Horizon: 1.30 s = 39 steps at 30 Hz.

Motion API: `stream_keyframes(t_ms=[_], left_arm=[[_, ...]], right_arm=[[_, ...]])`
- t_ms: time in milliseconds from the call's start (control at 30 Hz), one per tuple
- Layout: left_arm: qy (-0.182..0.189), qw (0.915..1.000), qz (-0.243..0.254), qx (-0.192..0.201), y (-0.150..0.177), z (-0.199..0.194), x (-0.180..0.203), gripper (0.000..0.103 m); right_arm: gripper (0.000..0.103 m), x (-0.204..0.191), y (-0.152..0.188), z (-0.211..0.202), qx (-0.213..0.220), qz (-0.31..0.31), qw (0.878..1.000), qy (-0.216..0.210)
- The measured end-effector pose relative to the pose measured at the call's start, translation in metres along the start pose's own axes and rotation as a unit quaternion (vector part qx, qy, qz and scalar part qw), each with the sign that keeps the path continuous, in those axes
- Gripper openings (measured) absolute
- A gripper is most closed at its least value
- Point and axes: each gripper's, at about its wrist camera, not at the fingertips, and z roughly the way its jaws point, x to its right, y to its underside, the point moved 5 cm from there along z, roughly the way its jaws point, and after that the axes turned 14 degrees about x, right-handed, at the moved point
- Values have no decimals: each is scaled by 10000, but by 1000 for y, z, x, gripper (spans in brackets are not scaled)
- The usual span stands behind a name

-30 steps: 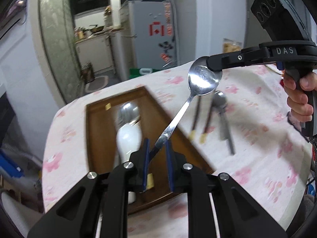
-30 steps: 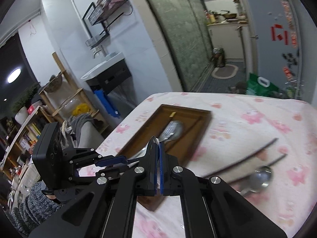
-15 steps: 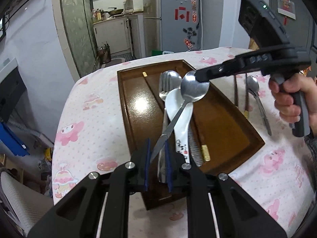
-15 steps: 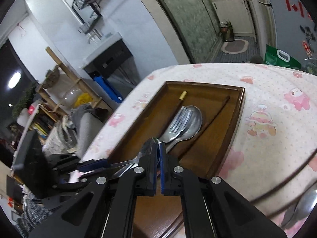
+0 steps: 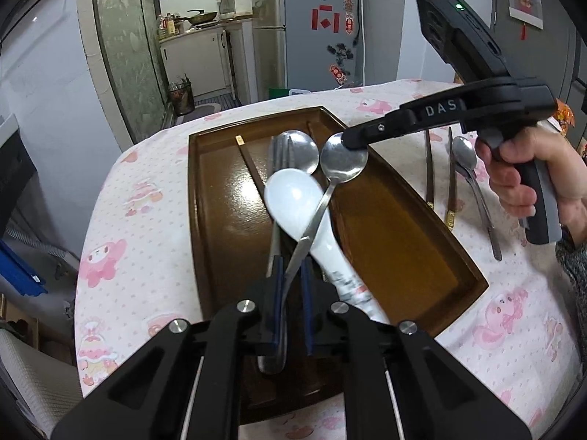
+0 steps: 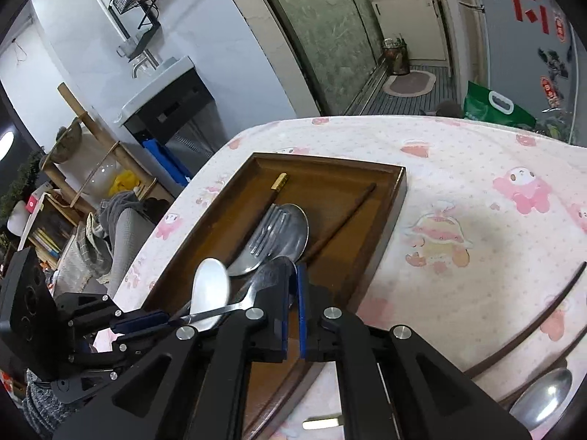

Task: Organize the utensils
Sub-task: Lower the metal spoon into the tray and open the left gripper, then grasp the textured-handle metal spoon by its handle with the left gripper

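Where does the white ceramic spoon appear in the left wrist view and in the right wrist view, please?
Left wrist view: white ceramic spoon lies mid-picture in the wooden tray, bowl beside the fork.
Right wrist view: its bowl shows lower left of centre.
Shared landmark: the tray's far rim.

your left wrist camera looks down along its black fingers, close over the near end of the dark brown wooden tray [image 5: 411,220], facing the grey fridge [image 5: 312,29] beyond it. your right wrist camera sits just as close at that tray's [image 6: 389,212] right side, facing the white sink [image 6: 154,84]. both views share the tray.
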Motion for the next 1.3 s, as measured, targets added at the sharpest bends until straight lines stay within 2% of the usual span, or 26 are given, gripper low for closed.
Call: stream_keyframes(t_ms=[33, 100, 133, 167, 200, 233, 333, 433, 567, 700, 800, 833, 867, 1000, 1133, 1200, 1300], left_arm=[[2, 10000, -12, 11, -1, 0, 1, 11], [-64, 10000, 11, 63, -4, -2, 2, 15], [-110, 9998, 27, 132, -6, -6, 3, 20], [-132, 9997, 33, 203, -8, -11, 5, 30], [-114, 9995, 29, 284, -10, -14, 7, 56], [-83, 9992, 41, 398, -13, -20, 11, 68], [99, 9985, 105, 528, -17, -27, 30, 77], [388, 9970, 72, 660, -20, -29, 56, 82], [760, 9949, 199, 636, -20, -21, 96, 83], [1004, 9928, 344, 558, -20, -7, 129, 83], [1167, 9914, 329, 486, -19, 4, 146, 83], [1205, 9912, 326, 445, -19, 9, 151, 83], [1220, 9911, 336, 417, -19, 12, 153, 83], [1284, 9906, 382, 291, -18, 24, 163, 83], [1417, 9889, 406, 211, -18, 31, 170, 83], [1455, 9883, 426, 171, -17, 34, 175, 83], [1476, 9876, 486, 208, -19, 36, 180, 83]], right_arm=[[5, 1, 0, 0, 2, 15, 10000, -4], [22, 2, 1, -5, 96, 53, 9999, -30], [47, 2, 1, -12, 212, 103, 9997, -90], [67, 1, 0, -18, 311, 110, 9994, -72], [68, 1, -2, -30, 460, 65, 9989, -30], [68, 0, -3, -37, 524, 36, 9986, -37], [77, 6, -6, -72, 745, -60, 9972, 103], [79, 24, -4, -110, 920, -13, 9953, 316], [79, 56, 9, -153, 1030, 121, 9924, 656], [79, 89, 27, -173, 963, 283, 9900, 995], [69, 114, 42, -173, 852, 624, 9888, 1056], [64, 120, 45, -170, 805, 691, 9887, 1061], [54, 126, 49, -167, 750, 724, 9886, 1088], [45, 141, 60, -153, 602, 846, 9884, 1107], [33, 147, 63, -139, 492, 742, 9886, 1212], [13, 149, 62, -135, 469, 745, 9884, 1239], [7, 143, 60, -139, 550, 630, 9897, 1160]])
